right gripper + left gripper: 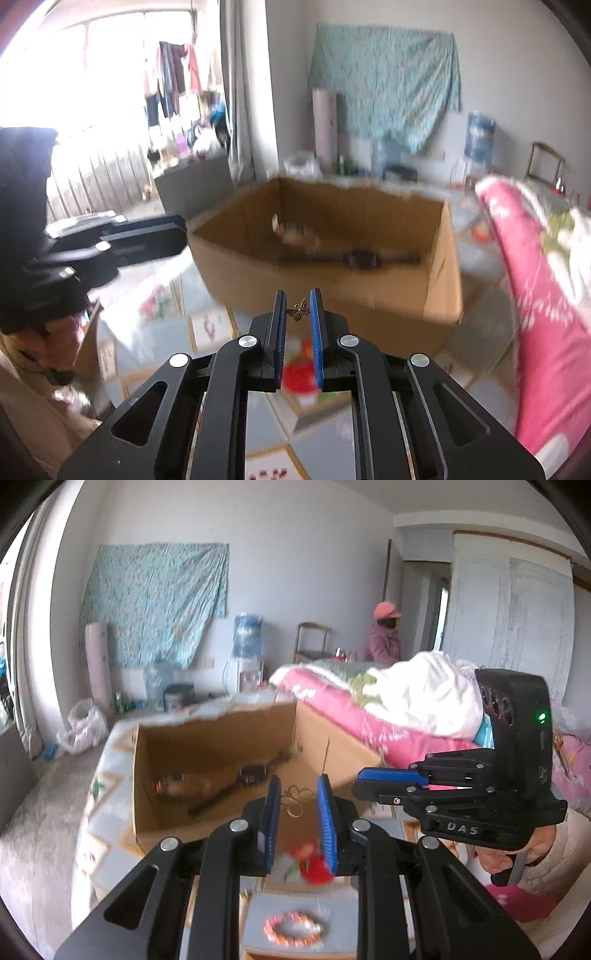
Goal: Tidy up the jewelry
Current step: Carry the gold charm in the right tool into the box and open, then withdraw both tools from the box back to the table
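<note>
Brown corrugated cardboard forms the open-topped box (332,258) that stands ahead of both grippers on a bed covered with a pale patterned quilt (99,812). The right tongs (298,314) pinch a small bronze-coloured butterfly charm (298,312) between their blue pads (316,332), holding it in the air on the near side of the box, short of its front wall. In the left wrist view the left tongs (295,805) stand spread, their blue pads (327,823) apart with nothing between them; a faint gold butterfly outline (295,801) shows on the cardboard seen through the gap. The right gripper's black body sits to the right in that view, with a green light lit on it. Inside the box lie a dark strap-like wristwatch (364,258) and a blurred reddish beaded piece (173,784). On the quilt beneath the left tongs rests an orange and white beaded bracelet (293,928). Pink and white bedding (388,701) is heaped to the right of the box.
</note>
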The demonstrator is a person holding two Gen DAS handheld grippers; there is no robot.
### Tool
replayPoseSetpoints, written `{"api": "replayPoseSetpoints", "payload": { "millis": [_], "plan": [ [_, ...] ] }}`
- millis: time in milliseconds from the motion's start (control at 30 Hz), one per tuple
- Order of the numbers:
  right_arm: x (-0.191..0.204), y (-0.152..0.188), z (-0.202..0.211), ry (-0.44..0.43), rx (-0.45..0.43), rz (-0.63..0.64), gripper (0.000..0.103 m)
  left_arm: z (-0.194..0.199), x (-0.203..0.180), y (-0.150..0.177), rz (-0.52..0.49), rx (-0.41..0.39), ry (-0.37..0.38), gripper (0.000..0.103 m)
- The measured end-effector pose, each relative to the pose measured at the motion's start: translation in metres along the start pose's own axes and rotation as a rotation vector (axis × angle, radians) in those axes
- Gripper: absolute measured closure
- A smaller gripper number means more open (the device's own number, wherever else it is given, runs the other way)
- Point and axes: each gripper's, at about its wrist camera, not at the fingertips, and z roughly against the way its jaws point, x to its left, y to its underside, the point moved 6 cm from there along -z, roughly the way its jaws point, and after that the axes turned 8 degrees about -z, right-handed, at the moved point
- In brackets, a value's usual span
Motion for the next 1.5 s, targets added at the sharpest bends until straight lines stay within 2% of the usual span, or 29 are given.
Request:
{"api": "replayPoseSetpoints", "payload": {
  "millis": [133,233,333,500,633,700,800,1033,1133,1300,1500],
  "plan": [
    [-0.013,-0.021,-0.017,0.018,-0.011,-0.010,0.092,-0.032,0.021,-0.013,0.008,0.056,-0.033,0.084],
    [-0.029,-0.028,-0.043,-0.007,0.051,-0.067,0.092,-0.061,0.039,-0.009,0.061,0.134,-0.032,0.084],
    [-0.037,-0.031,-0.069,0.013,0.107,-0.092,0.092,-0.084,0.054,-0.002,0.107,0.214,-0.038,0.084],
    [-0.042,-0.035,-0.092,0.019,0.165,-0.131,0.092,-0.109,0.071,0.014,0.208,0.312,-0.017,0.084],
    [-0.047,-0.037,-0.090,0.012,0.158,-0.174,0.091,-0.114,0.077,0.021,0.275,0.340,-0.001,0.082],
    [-0.050,-0.038,-0.085,0.003,0.143,-0.196,0.090,-0.116,0.081,0.020,0.310,0.337,0.011,0.071],
    [-0.052,-0.041,-0.076,-0.007,0.117,-0.211,0.088,-0.113,0.085,0.021,0.331,0.327,0.019,0.066],
    [-0.060,-0.047,-0.053,-0.013,0.053,-0.241,0.081,-0.096,0.089,0.014,0.363,0.272,0.020,0.063],
    [-0.064,-0.050,-0.035,-0.024,0.007,-0.254,0.075,-0.077,0.091,0.008,0.364,0.218,0.017,0.061],
    [-0.071,-0.052,-0.001,-0.074,-0.055,-0.295,0.071,-0.032,0.091,-0.001,0.339,0.110,0.004,0.051],
    [-0.052,-0.039,0.032,-0.132,-0.080,-0.249,0.064,0.019,0.101,0.013,0.337,0.055,-0.064,0.043]
  ]
}}
